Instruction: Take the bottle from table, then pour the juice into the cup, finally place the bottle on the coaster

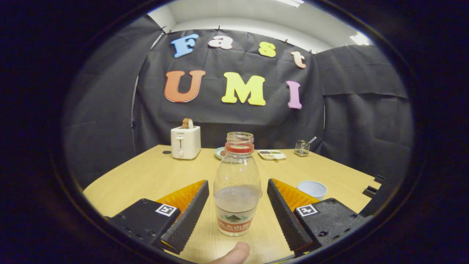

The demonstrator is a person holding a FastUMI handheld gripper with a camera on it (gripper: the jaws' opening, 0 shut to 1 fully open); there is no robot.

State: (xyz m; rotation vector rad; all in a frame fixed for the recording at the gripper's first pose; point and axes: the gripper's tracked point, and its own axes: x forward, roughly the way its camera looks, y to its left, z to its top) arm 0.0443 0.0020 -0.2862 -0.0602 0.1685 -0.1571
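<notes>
The wooden surface (pixel 154 176) runs out ahead of me to the dark cloth wall. At its far side a white toaster (pixel 185 142) stands left, with a small plate (pixel 220 152), a divided tray (pixel 272 154) and a wire holder (pixel 302 147) strung out to its right.

The bottle (pixel 237 183) is what I'm after. It stands upright, long axis vertical, uncapped, with liquid filling its lower part, and it sits squarely between the two arms of my tongs (pixel 238 205), near their tips. They are spread wide: there's a clear gap of bare wood on either side of the bottle, and neither ribbed pad touches it. So the move I judge comes next is simply to squeeze, perhaps after nudging forward a little so the pads catch the body, not its edge.

The cup (pixel 312 189), pale and empty-looking, waits just past my right arm, close by for pouring. A fingertip (pixel 236 253) pokes in below the bottle.
</notes>
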